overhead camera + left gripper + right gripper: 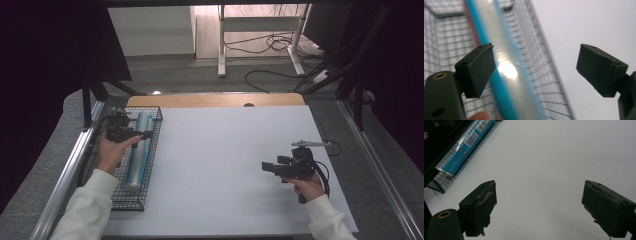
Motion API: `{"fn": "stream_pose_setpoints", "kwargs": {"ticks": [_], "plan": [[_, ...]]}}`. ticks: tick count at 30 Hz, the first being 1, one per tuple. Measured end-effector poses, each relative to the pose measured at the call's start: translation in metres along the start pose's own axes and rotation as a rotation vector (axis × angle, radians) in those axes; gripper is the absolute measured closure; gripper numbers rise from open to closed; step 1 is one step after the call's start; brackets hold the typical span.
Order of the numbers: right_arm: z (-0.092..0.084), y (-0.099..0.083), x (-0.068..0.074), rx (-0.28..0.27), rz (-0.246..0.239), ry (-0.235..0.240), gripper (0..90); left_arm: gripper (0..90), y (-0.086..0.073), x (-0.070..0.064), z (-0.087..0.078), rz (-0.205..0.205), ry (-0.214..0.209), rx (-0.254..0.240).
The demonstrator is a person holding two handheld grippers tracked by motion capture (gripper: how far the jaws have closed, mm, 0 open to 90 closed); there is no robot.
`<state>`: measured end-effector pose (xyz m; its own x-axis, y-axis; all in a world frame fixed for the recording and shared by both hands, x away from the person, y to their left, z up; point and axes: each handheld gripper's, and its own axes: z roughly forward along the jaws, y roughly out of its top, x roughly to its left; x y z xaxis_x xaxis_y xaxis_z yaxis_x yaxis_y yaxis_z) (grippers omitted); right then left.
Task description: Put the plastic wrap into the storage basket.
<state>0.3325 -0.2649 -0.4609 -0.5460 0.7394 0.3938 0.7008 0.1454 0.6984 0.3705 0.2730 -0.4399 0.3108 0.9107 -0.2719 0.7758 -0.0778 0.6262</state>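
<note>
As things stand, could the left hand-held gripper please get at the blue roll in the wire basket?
Probably yes. The left hand-held gripper hangs right over the blue roll, jaws open, and the wire basket is open-topped, with nothing lying over the roll.

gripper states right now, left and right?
Left gripper: open, holding nothing; the blue roll lies in the wire basket.
Right gripper: open, holding nothing, over the white table.

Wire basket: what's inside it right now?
One long blue-and-clear wrapped roll lies lengthwise in the wire basket. The left gripper hovers over it, jaws open, hiding part of the roll's middle. Whatever lies under the roll can't be seen.
</note>
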Motion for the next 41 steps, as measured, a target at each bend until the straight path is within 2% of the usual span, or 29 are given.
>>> {"fn": "stream_pose_setpoints", "kwargs": {"ticks": [3,4,5,6,9,14,17,20,21,24,26,31,35,41], "plan": [[-0.001,-0.001,0.001,-0.010,-0.052,-0.004,13.0,15.6,-0.010,-0.016,-0.016,0.055,-0.065,-0.045],[-0.001,-0.001,0.001,-0.010,-0.052,-0.004,13.0,15.6,-0.013,-0.020,-0.020,0.067,-0.076,-0.052],[-0.002,-0.002,0.002,-0.015,-0.071,-0.004,13.0,15.9,-0.022,-0.030,-0.028,0.103,-0.091,-0.080],[-0.002,-0.002,0.002,-0.015,-0.071,-0.004,13.0,16.0,-0.022,-0.030,-0.028,0.103,-0.091,-0.080],[-0.004,-0.006,0.004,-0.018,-0.106,-0.014,13.0,16.1,-0.036,-0.046,-0.039,0.152,-0.136,-0.095],[-0.007,-0.009,0.006,-0.022,-0.137,-0.020,13.0,16.1,-0.059,-0.070,-0.046,0.198,-0.160,-0.105],[-0.007,-0.011,0.006,-0.032,-0.154,-0.021,13.0,16.3,-0.075,-0.090,-0.043,0.233,-0.177,-0.101],[-0.006,-0.017,0.006,-0.039,-0.183,-0.027,13.0,16.5,-0.089,-0.105,-0.035,0.263,-0.198,-0.077],[-0.006,-0.018,0.006,-0.038,-0.193,-0.038,13.0,16.5,-0.093,-0.109,-0.032,0.268,-0.200,-0.071],[-0.006,-0.024,0.006,-0.047,-0.218,-0.054,13.0,16.3,-0.105,-0.120,-0.023,0.277,-0.245,-0.036],[-0.005,-0.027,0.006,-0.043,-0.231,-0.051,13.0,16.3,-0.110,-0.126,-0.016,0.299,-0.237,-0.009],[-0.001,-0.031,0.007,-0.032,-0.257,-0.058,13.0,16.5,-0.114,-0.133,-0.005,0.309,-0.242,0.012],[-0.001,-0.033,0.008,-0.027,-0.270,-0.069,13.0,16.6,-0.112,-0.131,-0.004,0.289,-0.267,0.012],[-0.003,-0.032,0.008,-0.038,-0.261,-0.065,13.0,16.2,-0.113,-0.130,-0.001,0.300,-0.234,0.016]]}}
